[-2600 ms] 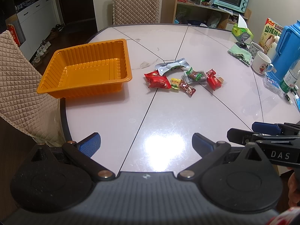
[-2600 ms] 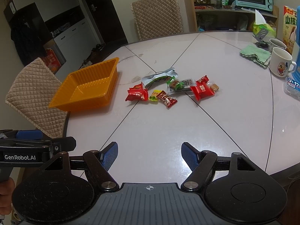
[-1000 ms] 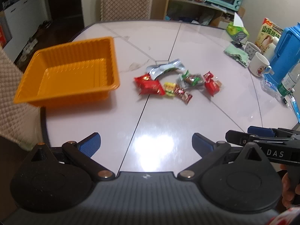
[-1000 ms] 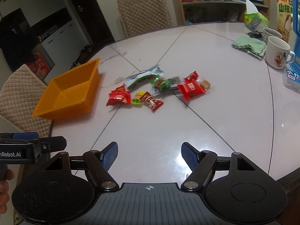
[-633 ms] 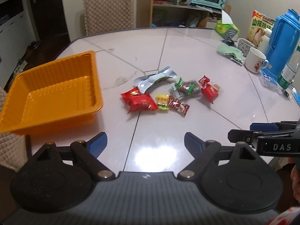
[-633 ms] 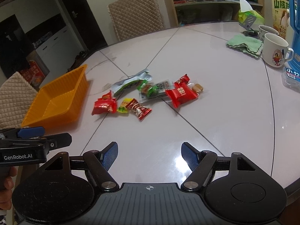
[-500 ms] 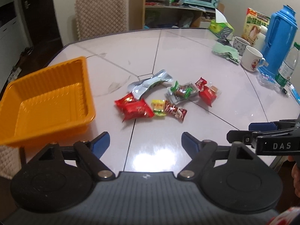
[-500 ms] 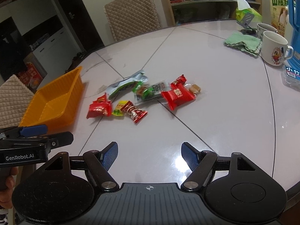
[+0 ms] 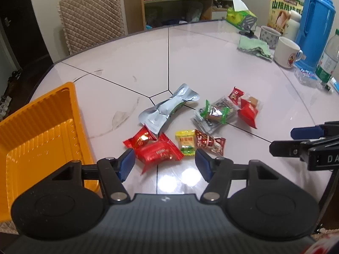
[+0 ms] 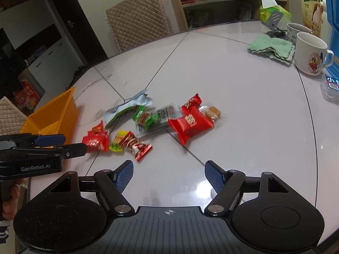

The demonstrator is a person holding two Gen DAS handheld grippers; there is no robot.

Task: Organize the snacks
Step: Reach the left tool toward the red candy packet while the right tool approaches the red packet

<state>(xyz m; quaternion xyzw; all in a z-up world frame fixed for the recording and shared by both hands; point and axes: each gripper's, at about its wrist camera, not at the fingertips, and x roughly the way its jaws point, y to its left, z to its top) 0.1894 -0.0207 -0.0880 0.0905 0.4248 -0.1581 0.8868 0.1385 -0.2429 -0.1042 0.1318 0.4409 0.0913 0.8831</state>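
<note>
Several wrapped snacks lie in a loose pile mid-table: a silver pouch [image 9: 169,110], a green-ended bar [image 9: 215,114], a yellow packet [image 9: 186,141] and a red packet [image 9: 157,154]. The orange tray [image 9: 42,139] stands empty at the left table edge. My left gripper [image 9: 165,163] hovers just short of the red packet. Its jaws are closing, and the packet shows between the fingertips with neither pad touching it. My right gripper [image 10: 169,174] is open and empty, a little short of the pile, with a bigger red packet [image 10: 190,124] ahead of it.
At the far right stand two mugs [image 10: 311,53], a green cloth [image 10: 271,48], a blue thermos [image 9: 315,19], a water bottle [image 9: 328,63] and a tissue box [image 9: 239,17]. A padded chair [image 9: 91,19] stands behind the table. A hand [image 10: 10,199] holds the left gripper.
Both grippers have moved forward and down towards the snack pile, which now looks larger. The left jaws have narrowed. The tray has slid to the left edge of the left view.
</note>
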